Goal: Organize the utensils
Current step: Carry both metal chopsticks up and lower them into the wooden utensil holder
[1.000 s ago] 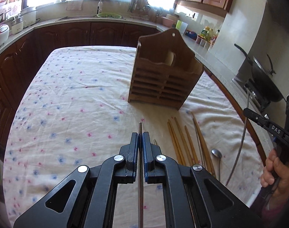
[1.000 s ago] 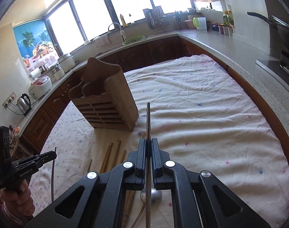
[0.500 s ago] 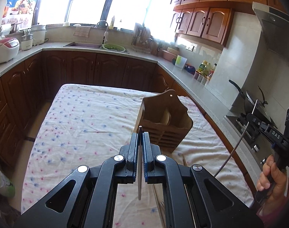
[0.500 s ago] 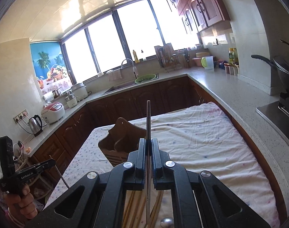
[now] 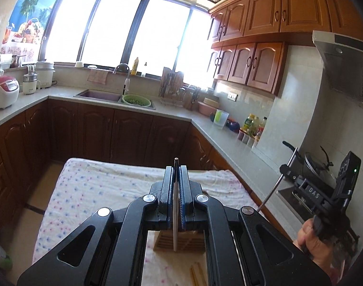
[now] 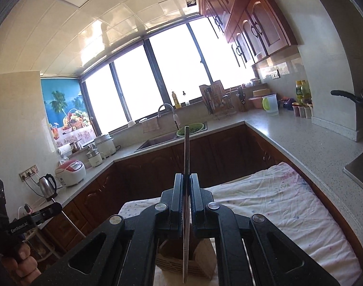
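My left gripper [image 5: 176, 167] is shut on a slim metal utensil [image 5: 174, 214] that stands upright between its pads, tip poking just above them. Below it, between the gripper's arms, shows the slatted wooden utensil holder [image 5: 167, 240] on the flowered tablecloth [image 5: 86, 186]. Wooden chopsticks [image 5: 195, 274] lie in front of the holder. My right gripper [image 6: 186, 175] is shut on a flat metal utensil handle [image 6: 186, 147] that rises well past its fingertips. The holder [image 6: 201, 258] sits under it. Each gripper also shows in the other's view, at the edge.
A person's hand [image 5: 310, 238] grips the right tool; another hand [image 6: 19, 262] grips the left. Counters with a sink [image 5: 97, 95], a rice cooker [image 6: 70, 169], a kettle [image 6: 47, 186] and a stove with a pan [image 5: 317, 166] ring the table.
Both grippers have risen and tipped upward with their utensils still clamped. The table and holder have dropped to the bottom of both views; windows and cabinets now fill them.
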Tool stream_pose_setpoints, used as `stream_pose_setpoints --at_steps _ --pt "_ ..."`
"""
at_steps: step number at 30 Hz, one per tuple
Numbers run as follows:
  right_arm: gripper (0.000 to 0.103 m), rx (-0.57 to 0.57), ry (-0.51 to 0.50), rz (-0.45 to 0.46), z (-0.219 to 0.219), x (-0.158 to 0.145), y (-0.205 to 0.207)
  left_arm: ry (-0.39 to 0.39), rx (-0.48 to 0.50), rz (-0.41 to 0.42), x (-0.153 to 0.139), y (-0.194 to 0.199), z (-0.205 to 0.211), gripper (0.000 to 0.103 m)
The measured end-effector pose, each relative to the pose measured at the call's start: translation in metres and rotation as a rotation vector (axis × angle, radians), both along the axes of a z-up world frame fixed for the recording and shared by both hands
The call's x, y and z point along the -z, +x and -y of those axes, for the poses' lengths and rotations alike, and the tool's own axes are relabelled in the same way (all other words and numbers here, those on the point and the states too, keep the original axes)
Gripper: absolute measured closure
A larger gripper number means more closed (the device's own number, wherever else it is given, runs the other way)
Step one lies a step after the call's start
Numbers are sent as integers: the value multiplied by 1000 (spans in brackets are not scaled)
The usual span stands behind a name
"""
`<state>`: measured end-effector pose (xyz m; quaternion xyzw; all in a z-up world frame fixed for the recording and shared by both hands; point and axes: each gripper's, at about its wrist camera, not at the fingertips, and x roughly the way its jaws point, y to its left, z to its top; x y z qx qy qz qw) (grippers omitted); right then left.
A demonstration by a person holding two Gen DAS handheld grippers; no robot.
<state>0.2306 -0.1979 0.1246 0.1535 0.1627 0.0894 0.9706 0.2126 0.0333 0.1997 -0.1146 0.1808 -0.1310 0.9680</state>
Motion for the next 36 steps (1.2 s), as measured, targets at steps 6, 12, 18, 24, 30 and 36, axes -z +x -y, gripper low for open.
stream_pose_setpoints --at_steps 6,12,18,24,30,36 --pt "98 28 35 34 0 16 27 -34 -40 41 4 40 8 99" --pt "98 57 28 48 -8 48 47 -78 -94 14 47 70 13 99" --pt "98 63 1 3 -15 80 59 -44 -94 -59 87 88 21 99" --pt "97 31 -29 -65 -21 100 65 -6 -87 -104 106 92 25 98" --pt "97 9 -53 -97 -25 106 66 14 -83 -103 105 92 28 97" --pt "97 4 -62 -111 -27 106 67 29 -82 -121 101 93 30 95"
